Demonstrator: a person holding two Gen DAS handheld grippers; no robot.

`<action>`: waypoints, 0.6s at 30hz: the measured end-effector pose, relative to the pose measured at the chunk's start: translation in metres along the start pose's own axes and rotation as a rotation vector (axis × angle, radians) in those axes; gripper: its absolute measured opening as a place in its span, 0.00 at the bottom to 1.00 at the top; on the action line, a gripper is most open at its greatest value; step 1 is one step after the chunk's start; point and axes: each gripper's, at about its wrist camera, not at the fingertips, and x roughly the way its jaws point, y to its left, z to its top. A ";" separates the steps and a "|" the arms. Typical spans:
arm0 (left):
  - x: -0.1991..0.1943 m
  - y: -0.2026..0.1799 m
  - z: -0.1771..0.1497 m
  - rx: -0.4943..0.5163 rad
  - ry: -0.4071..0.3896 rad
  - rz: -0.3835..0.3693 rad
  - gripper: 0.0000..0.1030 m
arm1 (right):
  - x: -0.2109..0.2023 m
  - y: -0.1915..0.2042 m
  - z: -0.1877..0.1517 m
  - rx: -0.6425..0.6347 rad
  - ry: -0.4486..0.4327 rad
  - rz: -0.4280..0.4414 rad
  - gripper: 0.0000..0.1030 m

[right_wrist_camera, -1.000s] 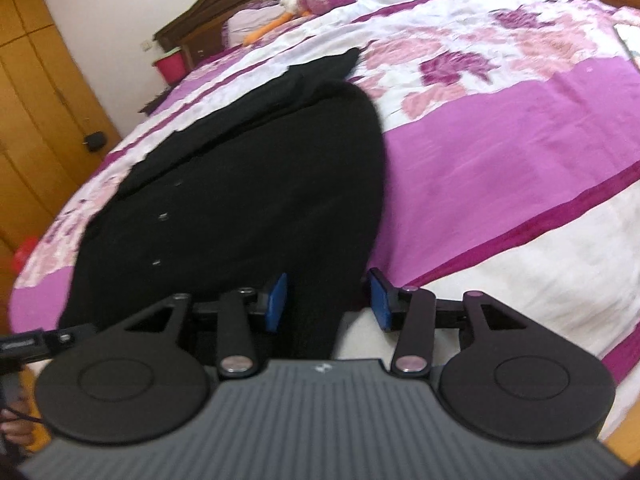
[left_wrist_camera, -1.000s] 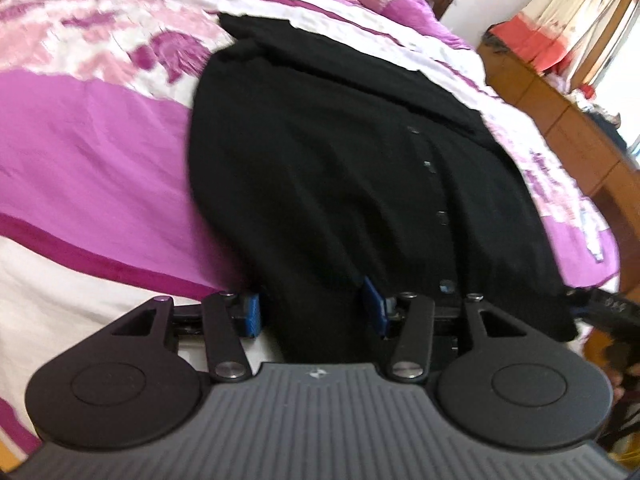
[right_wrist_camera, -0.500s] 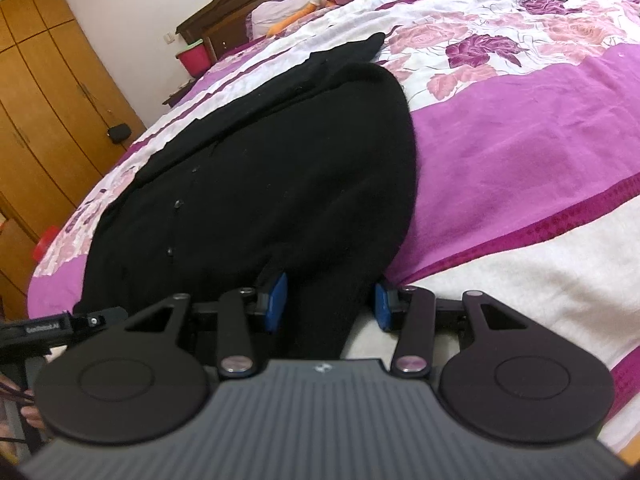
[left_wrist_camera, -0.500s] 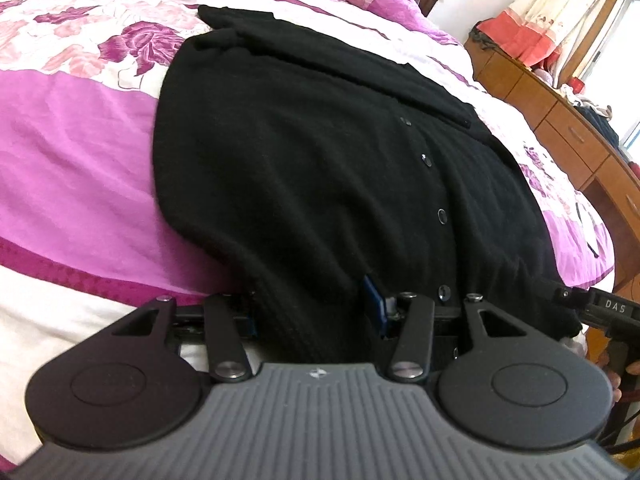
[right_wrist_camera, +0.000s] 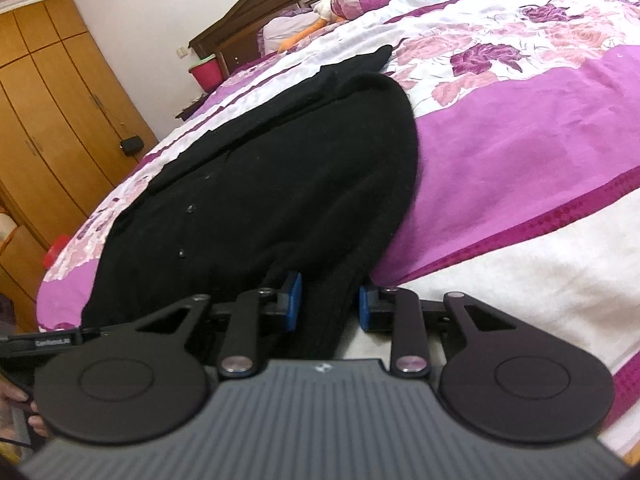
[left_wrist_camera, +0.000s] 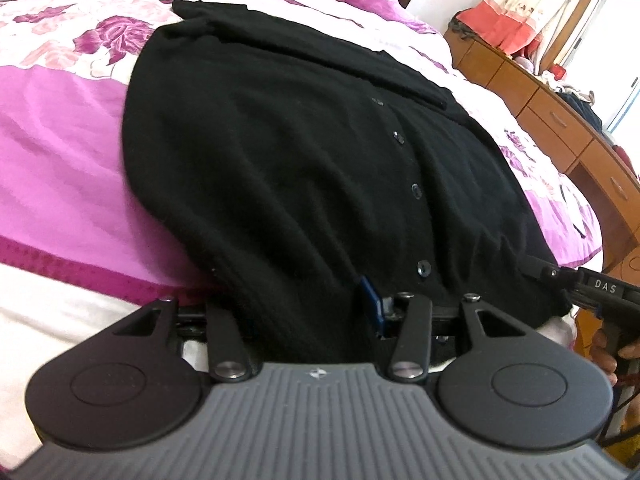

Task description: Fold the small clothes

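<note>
A black buttoned cardigan (left_wrist_camera: 300,140) lies spread flat on the purple and white floral bedspread (left_wrist_camera: 52,168), its hem toward me. My left gripper (left_wrist_camera: 304,308) straddles the hem near the lowest button (left_wrist_camera: 424,268). Its jaws are closing with knit cloth filling the gap, and the cloth hides the left pad. In the right wrist view the cardigan (right_wrist_camera: 280,184) runs away to the upper left. My right gripper (right_wrist_camera: 330,304) has the hem's other corner between its blue pads (right_wrist_camera: 294,300), and its jaws are closing too.
The bedspread (right_wrist_camera: 520,160) stretches off to the side of the garment. A pillow and an orange toy (right_wrist_camera: 304,34) lie by the headboard. Wooden wardrobes (right_wrist_camera: 48,120) and a drawer unit (left_wrist_camera: 560,120) flank the bed. A hand (left_wrist_camera: 604,356) shows at the frame edge.
Both pairs of jaws have narrowed around the cardigan's hem. The hands have stayed roughly in place at the near edge of the bed.
</note>
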 end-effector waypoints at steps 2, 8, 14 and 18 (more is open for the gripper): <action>0.001 0.002 0.001 -0.019 -0.004 0.003 0.30 | 0.003 0.001 0.001 -0.004 0.002 0.018 0.30; 0.001 0.011 0.001 -0.074 -0.002 -0.025 0.24 | 0.005 0.004 -0.001 -0.022 -0.004 0.043 0.28; -0.017 0.014 0.004 -0.132 -0.060 -0.100 0.12 | -0.011 -0.003 0.005 0.060 -0.062 0.121 0.08; -0.036 0.022 0.014 -0.226 -0.113 -0.196 0.11 | -0.021 -0.003 0.018 0.123 -0.112 0.201 0.08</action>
